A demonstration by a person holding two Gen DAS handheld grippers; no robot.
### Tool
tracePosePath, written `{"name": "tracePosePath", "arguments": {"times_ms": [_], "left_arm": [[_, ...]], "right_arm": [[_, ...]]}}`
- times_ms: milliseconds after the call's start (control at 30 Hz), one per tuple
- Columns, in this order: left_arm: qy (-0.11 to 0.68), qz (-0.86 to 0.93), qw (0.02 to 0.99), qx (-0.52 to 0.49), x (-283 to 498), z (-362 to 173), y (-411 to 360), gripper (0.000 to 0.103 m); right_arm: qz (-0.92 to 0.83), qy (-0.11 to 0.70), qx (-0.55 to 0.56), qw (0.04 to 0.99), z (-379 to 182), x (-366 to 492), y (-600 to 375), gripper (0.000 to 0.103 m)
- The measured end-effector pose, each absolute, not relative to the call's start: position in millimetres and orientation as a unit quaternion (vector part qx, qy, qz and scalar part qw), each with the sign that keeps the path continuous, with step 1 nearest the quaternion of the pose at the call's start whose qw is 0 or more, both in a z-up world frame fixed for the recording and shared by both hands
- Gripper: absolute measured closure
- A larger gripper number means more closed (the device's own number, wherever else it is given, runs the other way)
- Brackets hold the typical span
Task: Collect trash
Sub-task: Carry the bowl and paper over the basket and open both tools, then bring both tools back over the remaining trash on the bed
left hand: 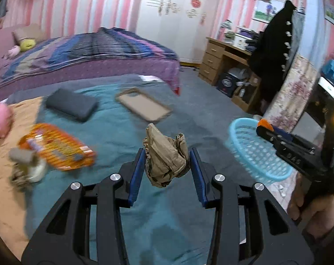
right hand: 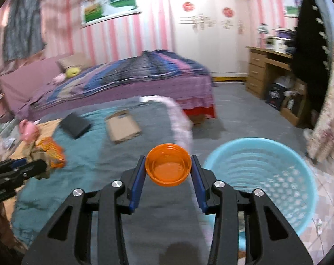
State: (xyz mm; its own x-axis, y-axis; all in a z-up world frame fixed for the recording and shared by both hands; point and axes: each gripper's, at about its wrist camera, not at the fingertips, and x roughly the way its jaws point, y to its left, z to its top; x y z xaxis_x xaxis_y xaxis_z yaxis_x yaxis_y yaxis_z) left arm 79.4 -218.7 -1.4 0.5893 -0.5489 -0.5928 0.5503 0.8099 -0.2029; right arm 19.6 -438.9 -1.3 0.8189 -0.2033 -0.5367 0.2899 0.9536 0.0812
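Note:
My left gripper [left hand: 167,158] is shut on a crumpled brown paper bag [left hand: 166,156], held above the teal bedspread [left hand: 114,132]. My right gripper [right hand: 168,169] is shut on an orange plastic lid [right hand: 168,167], its hollow side facing the camera. A light blue perforated basket [right hand: 262,176] stands on the floor just right of the lid; in the left wrist view the basket [left hand: 253,150] sits partly behind the right gripper [left hand: 264,128] and the hand holding it. At the left edge of the right wrist view, the left gripper [right hand: 37,166] shows with the paper bag [right hand: 37,156].
On the bedspread lie an orange snack packet [left hand: 56,145], a dark grey pad [left hand: 72,103], a flat cardboard piece [left hand: 145,105], a pink piggy bank [left hand: 0,118] and a jar with scraps [left hand: 27,167]. A second bed [left hand: 85,55], a wooden desk [left hand: 222,59] and a hanging black coat [left hand: 275,50] stand beyond.

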Motion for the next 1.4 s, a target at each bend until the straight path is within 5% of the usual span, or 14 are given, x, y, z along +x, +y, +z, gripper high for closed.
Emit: {"name": "tracePosePath", "arguments": {"times_ms": [267, 333, 367, 400, 633, 733, 767, 800, 1033, 1400], "left_arm": [[0.331, -0.379, 0.863, 0.036, 70, 6, -330, 0.062], [0.334, -0.392, 0.856, 0.049, 66, 6, -359, 0.061], [0.336, -0.398, 0.852, 0.054, 63, 5, -366, 0.061], [0.336, -0.404, 0.848, 0.061, 61, 5, -375, 0.060], [0.347, -0.418, 0.836, 0.072, 62, -2, -410, 0.059], [0.341, -0.430, 0.833, 0.066, 61, -1, -418, 0.033], [0.332, -0.423, 0.841, 0.066, 59, 2, -419, 0.015], [0.323, -0.420, 0.846, 0.062, 58, 4, -418, 0.012], [0.311, -0.365, 0.876, 0.046, 69, 20, -366, 0.012], [0.287, -0.173, 0.941, 0.034, 84, 27, -158, 0.008]], "right_arm": [[-0.224, 0.268, 0.127, 0.928, -16, -26, -532, 0.063], [-0.232, 0.265, 0.134, 0.926, -17, -31, -542, 0.051], [-0.244, 0.254, 0.136, 0.926, -16, -36, -547, 0.032], [-0.250, 0.243, 0.141, 0.927, -15, -40, -550, 0.029], [-0.266, 0.215, 0.168, 0.925, -11, -50, -565, 0.029], [-0.267, 0.220, 0.171, 0.923, -11, -47, -567, 0.029], [-0.265, 0.223, 0.172, 0.922, -11, -45, -568, 0.029], [-0.264, 0.224, 0.171, 0.922, -11, -44, -568, 0.029], [-0.240, 0.238, 0.157, 0.928, -12, -35, -550, 0.029], [-0.132, 0.262, 0.092, 0.952, 3, 18, -441, 0.023]]}}
